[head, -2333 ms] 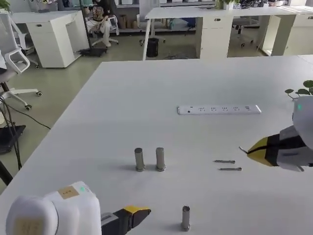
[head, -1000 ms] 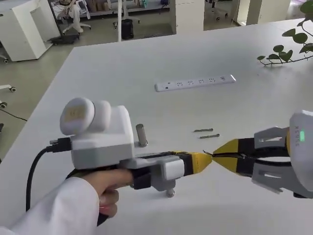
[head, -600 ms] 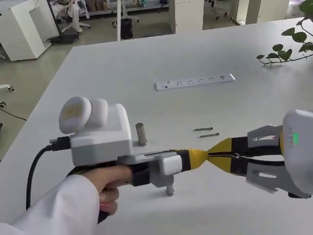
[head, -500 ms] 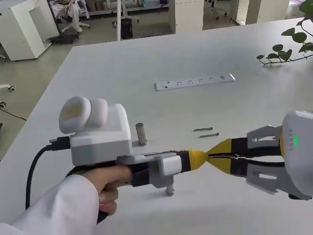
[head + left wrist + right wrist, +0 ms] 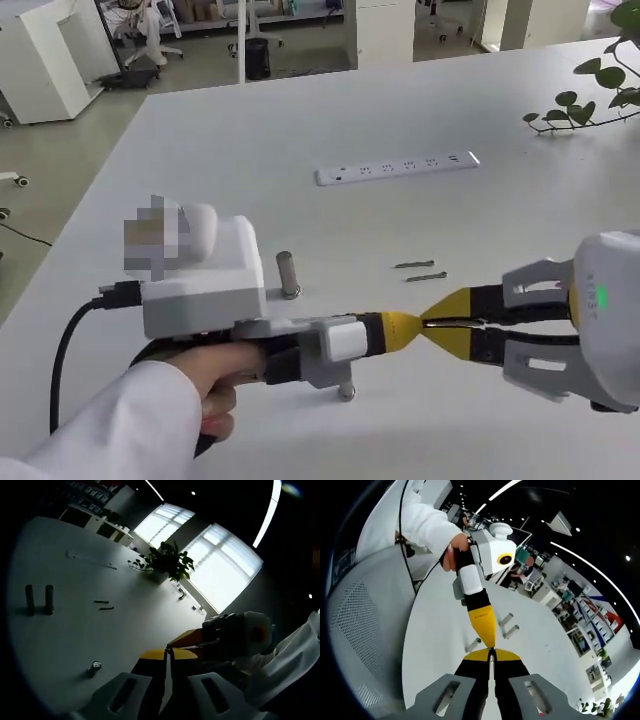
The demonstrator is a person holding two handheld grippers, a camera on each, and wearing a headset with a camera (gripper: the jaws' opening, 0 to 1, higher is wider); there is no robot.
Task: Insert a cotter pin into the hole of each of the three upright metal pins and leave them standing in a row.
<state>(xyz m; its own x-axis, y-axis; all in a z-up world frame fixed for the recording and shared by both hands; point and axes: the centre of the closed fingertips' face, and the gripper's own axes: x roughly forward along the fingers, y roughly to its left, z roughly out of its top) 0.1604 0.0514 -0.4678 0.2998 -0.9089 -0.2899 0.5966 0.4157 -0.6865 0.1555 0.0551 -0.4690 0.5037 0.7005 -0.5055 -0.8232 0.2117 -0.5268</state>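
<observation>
Yellow jaw tips, black behind, are noted on the left gripper and the right gripper; both housings are finished in white and light grey. The table is plain white, as is the power strip. The metal pin is recorded as silver-grey. The sleeve is white.

No legible text; small dark print on left hand-held gripper yellow jaw, unreadable.
</observation>
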